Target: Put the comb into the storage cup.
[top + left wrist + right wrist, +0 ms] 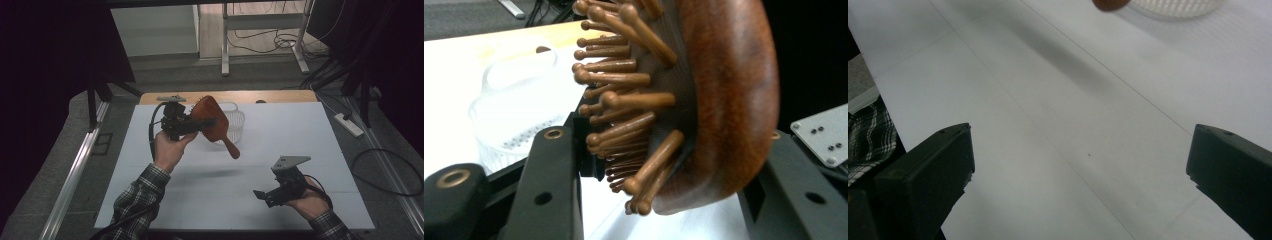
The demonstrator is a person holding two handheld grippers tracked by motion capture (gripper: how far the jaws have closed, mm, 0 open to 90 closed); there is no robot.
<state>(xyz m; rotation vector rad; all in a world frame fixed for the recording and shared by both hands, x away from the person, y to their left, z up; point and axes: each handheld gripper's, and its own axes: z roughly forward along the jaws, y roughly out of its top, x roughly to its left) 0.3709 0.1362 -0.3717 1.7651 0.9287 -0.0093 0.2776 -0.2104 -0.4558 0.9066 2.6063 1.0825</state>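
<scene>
A wooden hairbrush (212, 122) is held above a white table (300, 130) by the left gripper (197, 123), whose jaws are clamped across the brush's oval head. No brand, label or legible writing is seen on the brush, the grippers or the table. In the left gripper view, the brush head (704, 100) is wedged between the two black jaws, with the round-tipped wooden bristles turned towards one jaw and the smooth reddish-brown back pressed against the other. In the high view, the handle is angled down and to the right, well clear of the tabletop. A white perforated basket (234, 122) is seen just behind the brush, towards the far edge of the table. The right gripper (264, 196) is held low over the near right part of the table, its jaws spread wide with nothing between them. Plaid sleeves (140, 200) are seen at both forearms. The white surface is laid over a light wooden board (250, 96), a strip of which is exposed at the far edge. Beyond it, a dim room with grey flooring, metal desk legs (225, 45), trailing cables (260, 42) and a power strip (348, 124) is seen.
</scene>
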